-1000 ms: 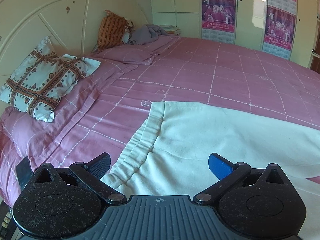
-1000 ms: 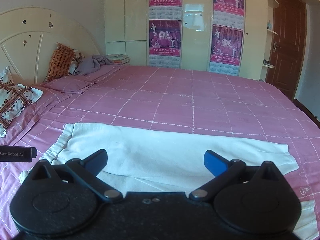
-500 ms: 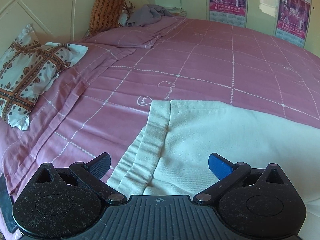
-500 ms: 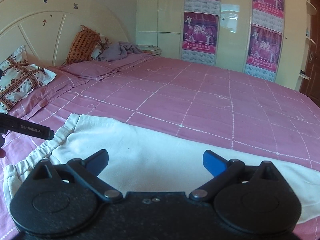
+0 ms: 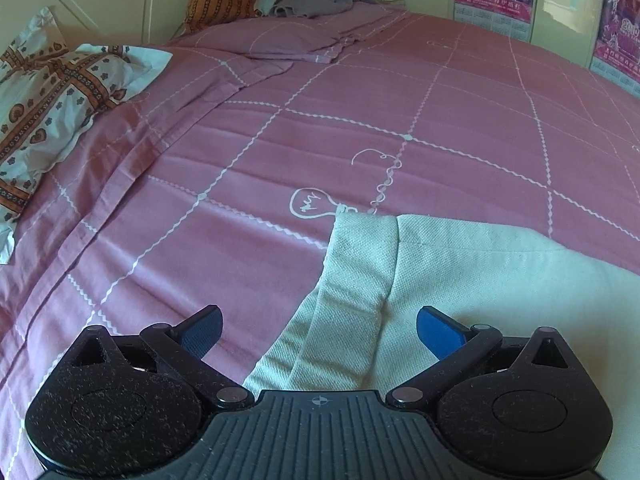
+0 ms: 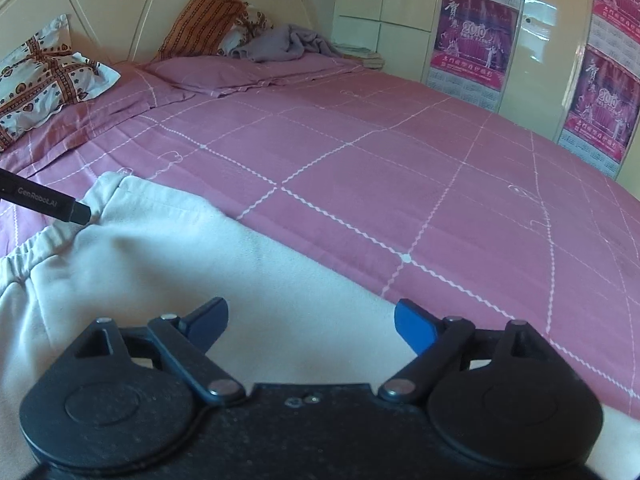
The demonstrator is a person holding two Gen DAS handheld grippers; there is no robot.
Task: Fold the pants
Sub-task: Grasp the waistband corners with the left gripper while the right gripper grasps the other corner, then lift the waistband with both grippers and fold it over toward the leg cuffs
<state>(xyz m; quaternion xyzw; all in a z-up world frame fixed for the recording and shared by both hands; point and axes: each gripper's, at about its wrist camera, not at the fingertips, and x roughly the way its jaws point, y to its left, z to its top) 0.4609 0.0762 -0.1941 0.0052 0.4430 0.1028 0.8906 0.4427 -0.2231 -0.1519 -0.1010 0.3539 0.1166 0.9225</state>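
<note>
The cream woven-cotton pants (image 5: 460,280) are lying flat on the pink checked bed (image 5: 280,160). The left tool (image 5: 318,326) is hovering spread apart above their elastic waistband (image 5: 352,280); the right tool (image 6: 310,318), equally spread, is hanging further along the pants. Pinching only one layer risks a crooked, bunched fold.
</note>
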